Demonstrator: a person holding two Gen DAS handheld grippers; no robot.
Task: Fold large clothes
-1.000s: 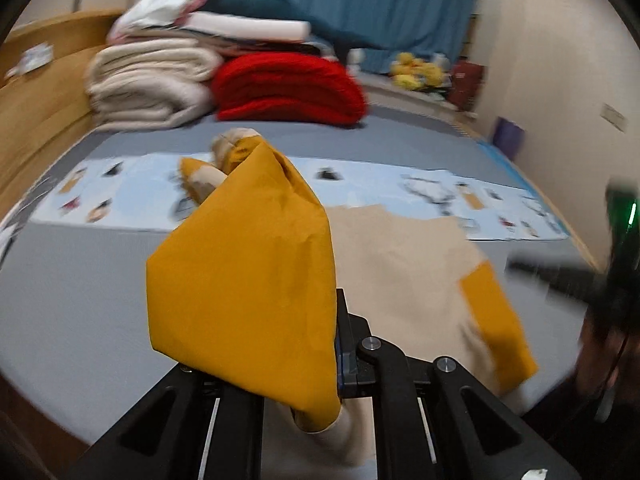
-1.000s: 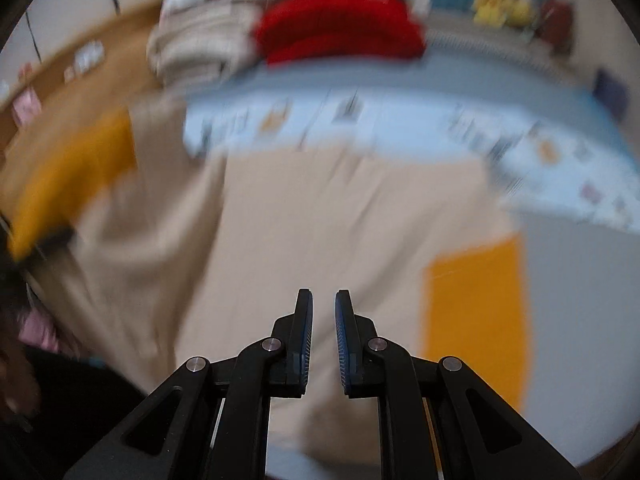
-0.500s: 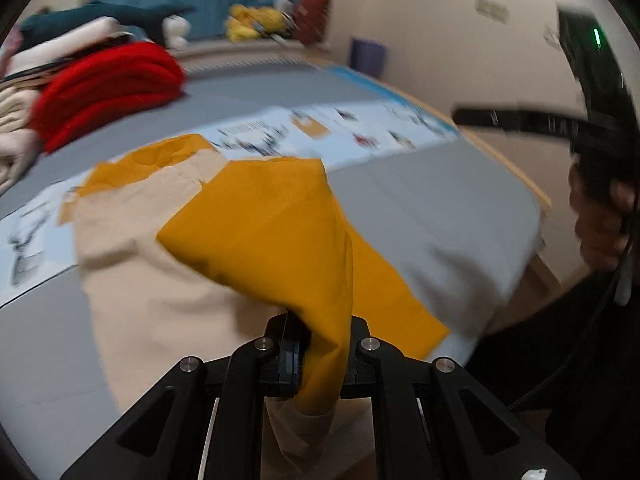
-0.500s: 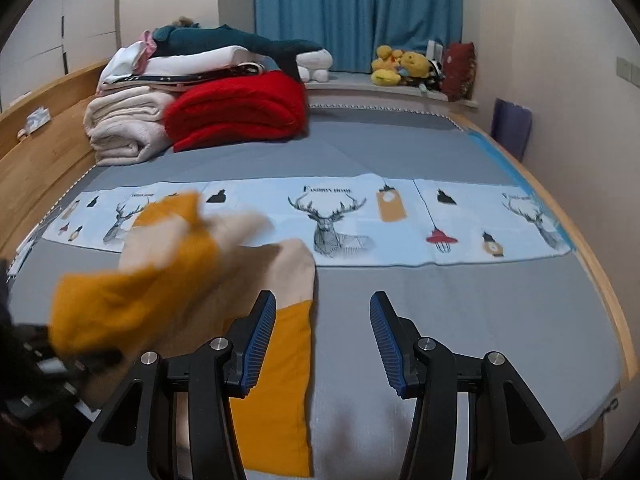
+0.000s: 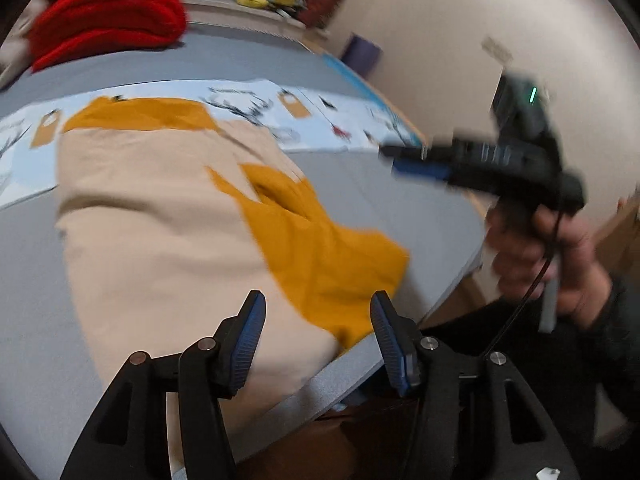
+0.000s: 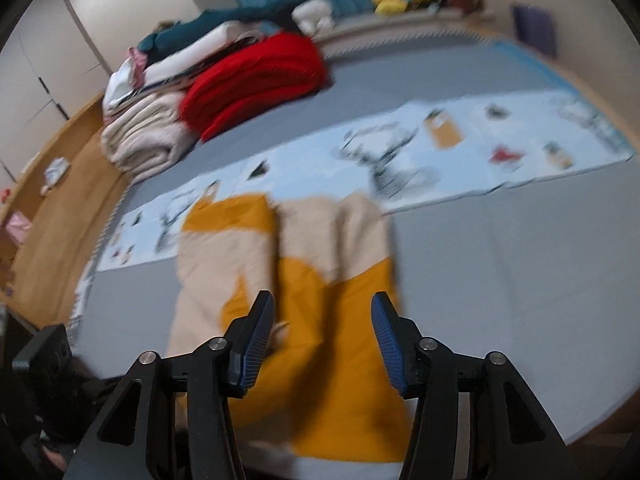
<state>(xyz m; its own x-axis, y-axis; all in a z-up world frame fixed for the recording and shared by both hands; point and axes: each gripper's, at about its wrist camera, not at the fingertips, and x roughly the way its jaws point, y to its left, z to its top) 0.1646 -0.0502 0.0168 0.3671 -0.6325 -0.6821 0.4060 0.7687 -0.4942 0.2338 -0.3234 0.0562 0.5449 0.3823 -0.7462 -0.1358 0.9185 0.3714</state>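
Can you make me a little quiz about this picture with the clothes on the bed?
1. True or false: the left tongs are squeezing the yellow and cream top.
2. What colour is the big folded blanket at the far end of the bed?
A. green
B. red
C. purple
3. Fill in: the yellow sleeve lies folded across the ____ part of the top.

Key:
1. False; both tongs, the right tongs too, are open and hold nothing.
2. B
3. cream

The beige and mustard garment (image 5: pixel 160 216) lies folded lengthwise on the grey bed (image 5: pixel 360 184).
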